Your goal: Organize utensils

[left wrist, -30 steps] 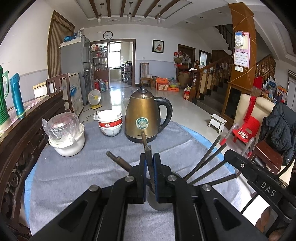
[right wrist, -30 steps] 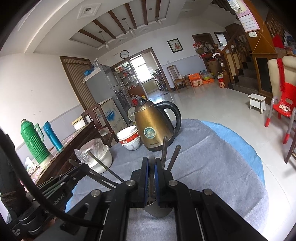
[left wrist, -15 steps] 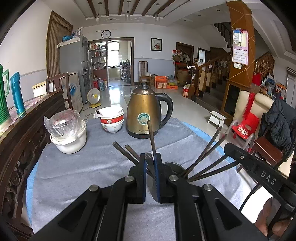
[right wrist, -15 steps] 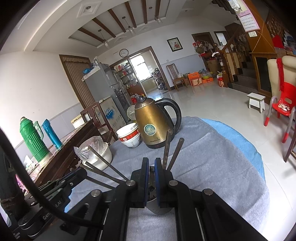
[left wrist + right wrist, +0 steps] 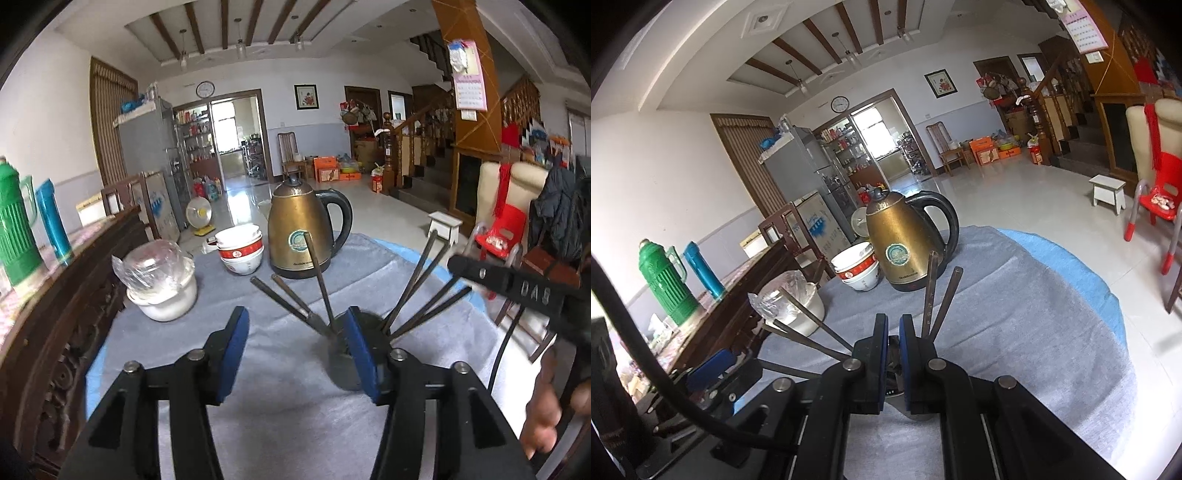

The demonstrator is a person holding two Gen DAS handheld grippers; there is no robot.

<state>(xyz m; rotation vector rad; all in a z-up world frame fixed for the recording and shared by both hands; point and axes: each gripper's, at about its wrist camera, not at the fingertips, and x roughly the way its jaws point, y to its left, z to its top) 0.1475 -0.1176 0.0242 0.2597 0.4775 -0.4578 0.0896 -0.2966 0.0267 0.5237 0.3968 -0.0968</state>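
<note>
A small metal cup (image 5: 345, 365) stands on the grey cloth and holds several dark chopsticks (image 5: 320, 280) that fan out from it. My left gripper (image 5: 299, 354) is open, its blue pads wide apart, with the cup against the right pad. My right gripper (image 5: 894, 356) has its pads nearly together over the cup's rim (image 5: 892, 387), with only a narrow gap; what is between them is hidden. Two chopsticks (image 5: 938, 299) rise just right of it and others (image 5: 809, 325) lean left.
A gold kettle (image 5: 301, 229) stands behind the cup, stacked bowls (image 5: 240, 249) to its left, and a wrapped white pot (image 5: 162, 288) further left. A dark wooden cabinet (image 5: 55, 332) with green and blue flasks (image 5: 16, 229) runs along the left. The right gripper's body (image 5: 517, 288) crosses the right side.
My left gripper has opened wide and let go of the chopstick it held; that stick now stands in the cup. The right gripper has stayed nearly closed over the cup.
</note>
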